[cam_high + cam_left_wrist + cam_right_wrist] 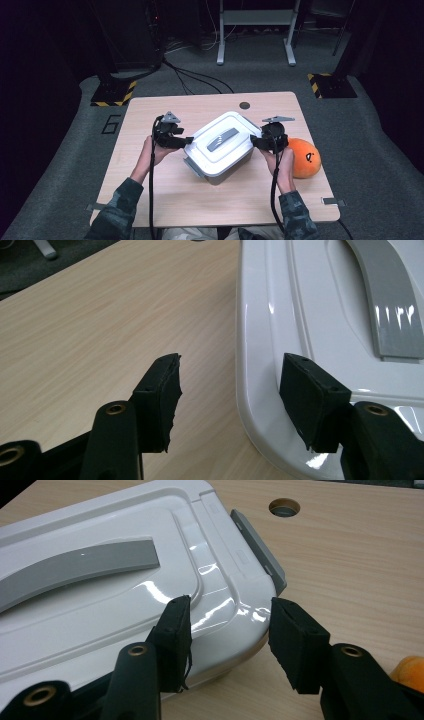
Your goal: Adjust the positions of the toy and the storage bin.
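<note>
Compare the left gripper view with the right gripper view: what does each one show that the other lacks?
The left gripper view alone has the left gripper astride the lid's rim, one pad over the lid, one over the table, jaws open. The right gripper view alone has the right gripper open around a lid corner, a grey latch, the table's round hole and an orange ball's edge. Both share the white box lid with its grey handle and the wooden table.

Grey carpet floor (385, 165), dim room (hazard-striped stand bases (114, 93)), wooden table (150, 107)
</note>
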`<state>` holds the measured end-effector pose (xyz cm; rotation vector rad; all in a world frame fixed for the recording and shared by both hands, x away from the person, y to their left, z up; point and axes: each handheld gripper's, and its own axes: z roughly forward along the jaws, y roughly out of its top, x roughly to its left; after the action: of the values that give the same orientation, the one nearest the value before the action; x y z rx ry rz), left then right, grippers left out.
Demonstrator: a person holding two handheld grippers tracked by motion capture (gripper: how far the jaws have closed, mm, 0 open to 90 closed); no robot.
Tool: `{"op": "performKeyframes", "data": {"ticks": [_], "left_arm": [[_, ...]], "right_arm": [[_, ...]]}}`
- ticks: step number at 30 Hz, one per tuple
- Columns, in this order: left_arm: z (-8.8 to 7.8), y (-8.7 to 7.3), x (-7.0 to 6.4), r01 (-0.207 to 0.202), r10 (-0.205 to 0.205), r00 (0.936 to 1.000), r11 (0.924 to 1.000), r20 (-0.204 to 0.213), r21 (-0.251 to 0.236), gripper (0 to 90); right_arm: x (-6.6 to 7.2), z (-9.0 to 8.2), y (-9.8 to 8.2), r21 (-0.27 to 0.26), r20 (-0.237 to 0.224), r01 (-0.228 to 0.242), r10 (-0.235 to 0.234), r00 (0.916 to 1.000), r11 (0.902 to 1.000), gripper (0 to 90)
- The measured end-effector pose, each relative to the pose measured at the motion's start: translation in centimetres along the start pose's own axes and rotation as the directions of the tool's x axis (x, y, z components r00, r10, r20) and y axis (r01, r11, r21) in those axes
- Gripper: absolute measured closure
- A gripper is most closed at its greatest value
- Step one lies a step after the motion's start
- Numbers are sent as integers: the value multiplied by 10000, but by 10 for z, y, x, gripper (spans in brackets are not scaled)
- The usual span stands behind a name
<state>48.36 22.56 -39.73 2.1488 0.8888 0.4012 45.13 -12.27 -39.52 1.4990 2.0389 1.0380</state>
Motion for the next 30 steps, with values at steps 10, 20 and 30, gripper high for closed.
{"op": "performKeyframes", "data": {"ticks": [10,20,30], "left_arm": [[1,1,1,-7,7,10000,10000,-1,-1,406],[3,3,2,-149,149,9999,9999,-51,33,397],[3,1,2,86,-86,9994,10000,-325,-3,291]], "right_arm": [[3,-4,-4,-140,91,28,-26,10000,9999,515],[4,-5,-7,-227,146,55,-51,9999,9997,514],[0,-2,-10,-537,35,106,-104,9999,9985,456]]}}
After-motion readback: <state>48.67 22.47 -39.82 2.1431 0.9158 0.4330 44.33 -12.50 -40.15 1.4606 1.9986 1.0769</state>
